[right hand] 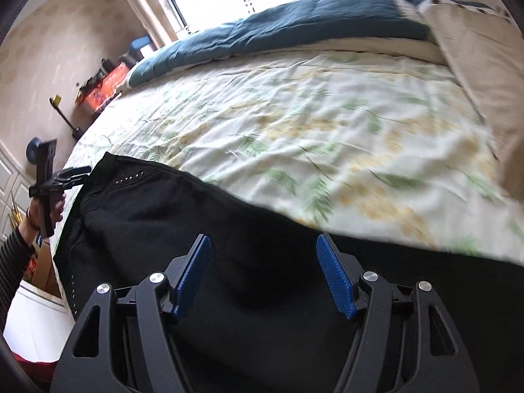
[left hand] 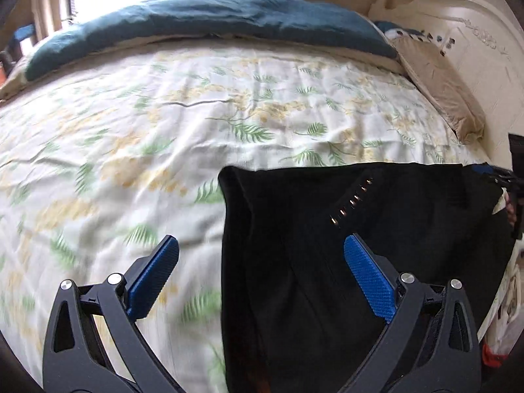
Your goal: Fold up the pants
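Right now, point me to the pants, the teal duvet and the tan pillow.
pants [right hand: 183, 216]: right wrist view, flat black fabric near the row of studs.
teal duvet [left hand: 229, 16]: left wrist view, middle of its top surface.
tan pillow [left hand: 442, 95]: left wrist view, middle of its face.

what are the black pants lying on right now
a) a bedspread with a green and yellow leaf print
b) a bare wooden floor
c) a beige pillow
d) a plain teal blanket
a: the black pants lie flat on the leaf-print bedspread; the teal blanket and the beige pillow sit farther off, apart from the pants.
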Demonstrator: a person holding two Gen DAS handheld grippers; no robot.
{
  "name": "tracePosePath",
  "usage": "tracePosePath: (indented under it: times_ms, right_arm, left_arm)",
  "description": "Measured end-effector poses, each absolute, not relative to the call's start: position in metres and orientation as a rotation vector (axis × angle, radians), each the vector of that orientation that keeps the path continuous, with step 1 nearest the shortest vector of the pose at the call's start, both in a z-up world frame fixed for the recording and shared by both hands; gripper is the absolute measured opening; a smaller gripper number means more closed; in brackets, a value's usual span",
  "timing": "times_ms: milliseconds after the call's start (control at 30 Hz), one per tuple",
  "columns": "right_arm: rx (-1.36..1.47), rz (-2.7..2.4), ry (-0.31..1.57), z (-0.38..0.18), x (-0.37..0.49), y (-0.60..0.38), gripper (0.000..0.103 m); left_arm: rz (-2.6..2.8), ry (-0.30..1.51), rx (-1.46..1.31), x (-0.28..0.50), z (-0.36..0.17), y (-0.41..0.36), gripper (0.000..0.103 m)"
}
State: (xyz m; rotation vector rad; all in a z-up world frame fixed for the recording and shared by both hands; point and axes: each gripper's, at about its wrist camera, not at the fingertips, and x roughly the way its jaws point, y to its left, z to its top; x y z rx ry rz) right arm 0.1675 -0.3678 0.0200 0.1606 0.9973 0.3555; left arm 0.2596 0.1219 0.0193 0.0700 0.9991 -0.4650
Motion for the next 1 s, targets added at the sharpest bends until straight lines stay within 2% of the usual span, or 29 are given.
tracePosePath:
  times_ms: [133,167,233,267,300,367,400,433,467,500,567,600,733,1000]
  right_arm:
    - [0.129,0.417,1.026,0.012,0.2,-0.346,0.072]
    - [0.117,0.437,1.039,0.009,0.207,-0.341,0.072]
    - [0.093,0.47,1.065,0.005,0.22,-0.334,0.072]
    - [0.08,0.49,1.078,0.002,0.227,-0.329,0.072]
    - [0.072,0.504,1.086,0.001,0.23,-0.327,0.072]
    - [0.058,0.553,1.119,-0.005,0.239,-0.319,0.072]
    - [0.055,0.575,1.141,-0.008,0.242,-0.315,0.072]
    - [0.051,0.591,1.158,-0.011,0.244,-0.313,0.072]
    - [0.044,0.601,1.173,-0.013,0.245,-0.311,0.063]
    - [0.025,0.608,1.197,-0.016,0.246,-0.306,0.038]
    - [-0.007,0.587,1.252,-0.023,0.247,-0.302,0.017]
    - [-0.029,0.587,1.262,-0.024,0.245,-0.299,0.011]
    - [-0.064,0.553,1.193,-0.003,0.23,-0.297,0.009]
    - [-0.222,0.477,0.946,0.069,0.161,-0.289,0.009]
  left_arm:
    - [-0.498,1.077,0.103,0.288,-0.001,0.114,0.1]
    - [-0.502,1.082,0.099,0.292,-0.003,0.114,0.097]
    - [-0.527,1.114,0.058,0.299,-0.008,0.115,0.076]
    - [-0.525,1.133,0.042,0.302,-0.011,0.116,0.06]
    - [-0.52,1.15,0.034,0.305,-0.014,0.115,0.051]
    - [-0.522,1.156,0.048,0.306,-0.015,0.113,0.046]
    - [-0.533,1.152,0.057,0.305,-0.014,0.113,0.035]
    - [-0.544,1.153,0.061,0.305,-0.013,0.112,0.03]
    - [-0.565,1.161,0.048,0.305,-0.013,0.11,0.016]
    - [-0.583,1.173,0.029,0.306,-0.013,0.109,0.008]
    - [-0.586,1.182,0.013,0.307,-0.012,0.108,0.008]
    - [-0.581,1.179,0.017,0.307,-0.011,0.107,0.008]
    - [-0.57,1.158,0.01,0.305,-0.002,0.109,0.007]
    - [-0.619,1.023,-0.102,0.279,0.047,0.133,0.007]
